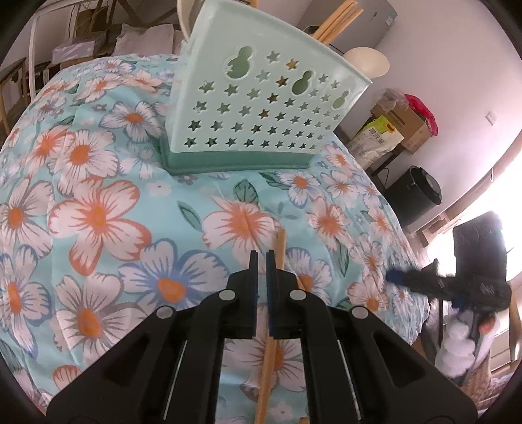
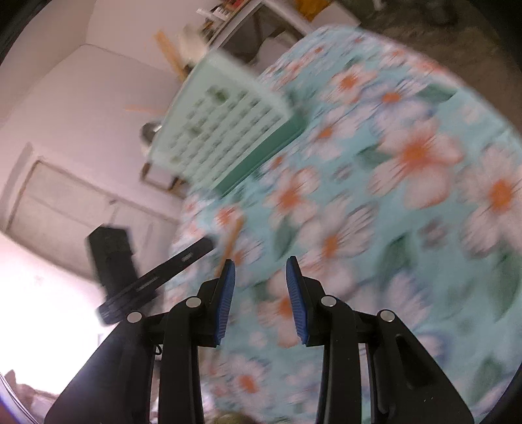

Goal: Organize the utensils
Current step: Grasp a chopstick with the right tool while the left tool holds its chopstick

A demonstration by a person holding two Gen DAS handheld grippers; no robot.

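The left wrist view is sharp, and it alone shows the left gripper (image 1: pixel 262 257) with its two blue-lined fingers pressed almost together over a single wooden chopstick (image 1: pixel 272 326) that lies on the floral tablecloth (image 1: pixel 98 202). The stick runs up from the bottom edge through the narrow slit between the fingers and comes out just right of the right fingertip; whether the pads actually pinch it cannot be told. Farther back on the cloth stands one mint-green utensil holder (image 1: pixel 254 107), its wall pierced with star and gourd-shaped holes, set in a darker green base, with several more chopsticks (image 1: pixel 337 19) poking from its top. At the right edge of this view the right gripper (image 1: pixel 391 277) reaches in over the table's edge, blurred. The right wrist view is smeared with motion, but it alone shows the right gripper (image 2: pixel 260 265) from behind: its two ribbed blue pads stand spread apart with nothing between them, only tablecloth (image 2: pixel 407 195) below. It also shows the utensil holder (image 2: pixel 225 127) from the other side, with chopsticks (image 2: pixel 169 55) sticking out, the loose chopstick (image 2: pixel 230 241) just ahead of the left pad, and the left gripper's black body (image 2: pixel 156 280) coming in from the left. Counted: two grippers, one holder, one loose chopstick.
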